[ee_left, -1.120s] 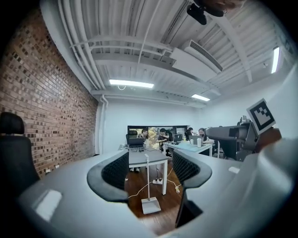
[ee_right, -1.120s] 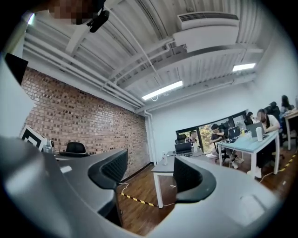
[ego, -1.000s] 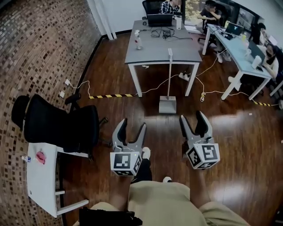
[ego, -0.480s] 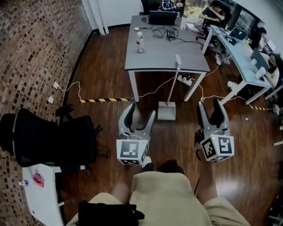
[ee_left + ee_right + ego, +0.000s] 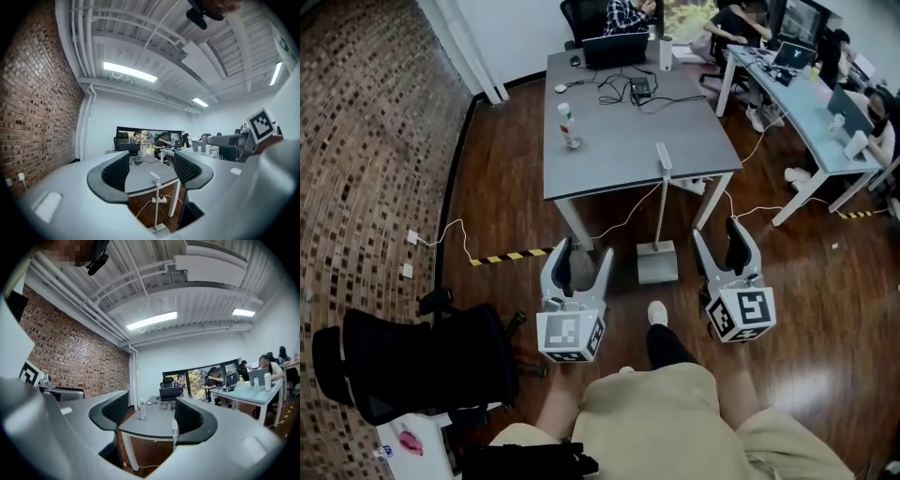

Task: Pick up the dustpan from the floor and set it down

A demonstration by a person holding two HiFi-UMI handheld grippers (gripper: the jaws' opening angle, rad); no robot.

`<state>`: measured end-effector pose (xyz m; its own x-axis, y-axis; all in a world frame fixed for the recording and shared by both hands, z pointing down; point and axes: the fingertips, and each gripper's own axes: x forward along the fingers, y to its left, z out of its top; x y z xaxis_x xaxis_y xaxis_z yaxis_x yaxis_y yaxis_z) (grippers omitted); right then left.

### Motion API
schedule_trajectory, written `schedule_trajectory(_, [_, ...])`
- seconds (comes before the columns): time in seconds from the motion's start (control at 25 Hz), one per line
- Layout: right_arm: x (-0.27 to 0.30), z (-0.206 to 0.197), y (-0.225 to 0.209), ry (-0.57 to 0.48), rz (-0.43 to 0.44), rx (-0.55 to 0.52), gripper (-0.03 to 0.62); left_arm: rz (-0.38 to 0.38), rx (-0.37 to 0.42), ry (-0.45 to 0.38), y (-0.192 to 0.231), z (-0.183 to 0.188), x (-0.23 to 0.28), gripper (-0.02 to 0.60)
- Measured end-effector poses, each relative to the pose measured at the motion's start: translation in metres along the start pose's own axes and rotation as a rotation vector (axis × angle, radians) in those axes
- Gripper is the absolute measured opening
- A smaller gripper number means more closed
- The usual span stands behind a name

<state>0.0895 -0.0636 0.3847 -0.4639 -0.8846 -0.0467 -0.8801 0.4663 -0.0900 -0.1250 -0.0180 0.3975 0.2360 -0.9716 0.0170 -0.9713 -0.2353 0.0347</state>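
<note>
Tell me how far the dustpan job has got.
Done: nothing yet; the dustpan stands on the floor by the grey table. In hand: left gripper and right gripper, both open and empty, sit either side of it, short of touching. Left: grip the handle, lift, set it down.

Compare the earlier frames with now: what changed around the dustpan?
The person walked forward, carrying the left gripper and right gripper up to either side of the dustpan. Nothing was grasped or released. Jaws stayed open and empty; the dustpan still stands on the floor by the grey table.
</note>
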Motion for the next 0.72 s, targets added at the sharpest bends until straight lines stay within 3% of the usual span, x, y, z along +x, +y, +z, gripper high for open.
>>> schedule_trajectory(0.24, [0.080,-0.035,-0.057,0.056,0.018,0.022,0.299,0.061,0.010,0.015,0.016,0.002,0.087,0.291])
schedule_trajectory(0.44, [0.129,-0.073,-0.082,0.120,0.055,0.002,0.299,0.145,-0.016,0.007,0.031,0.002,0.124,0.290])
schedule_trajectory(0.72, [0.173,-0.128,-0.113,0.156,-0.025,0.111,0.299,0.157,-0.016,0.050,0.055,-0.007,0.162,0.291])
